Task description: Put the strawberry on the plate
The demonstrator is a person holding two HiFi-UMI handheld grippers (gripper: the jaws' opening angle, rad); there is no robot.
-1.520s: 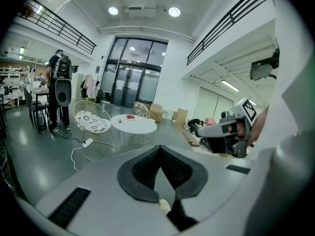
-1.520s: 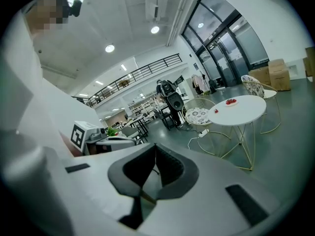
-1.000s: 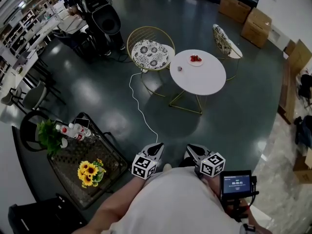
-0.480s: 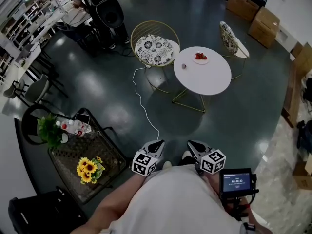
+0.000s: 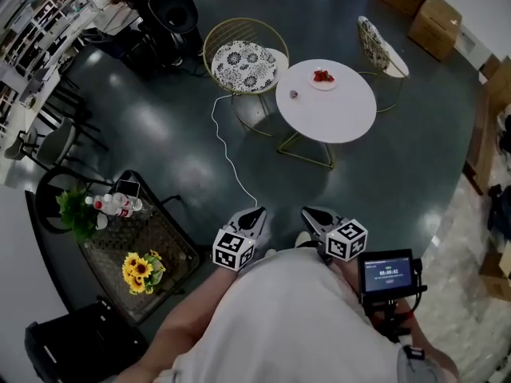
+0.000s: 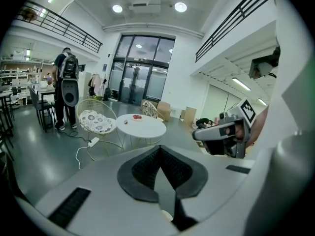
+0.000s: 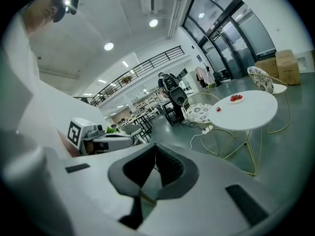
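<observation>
The round white table (image 5: 335, 122) stands at the person's twelve o'clock, with a cushioned chair (image 5: 243, 58) at its ten o'clock. Close to the body, the left gripper (image 5: 256, 213) and right gripper (image 5: 306, 213) each have jaws pressed together, holding nothing. A plate (image 5: 323, 85) bearing red fruit sits near the table's far edge. A lone strawberry (image 5: 294, 94) lies on the tabletop at the plate's eight o'clock, apart from it.
</observation>
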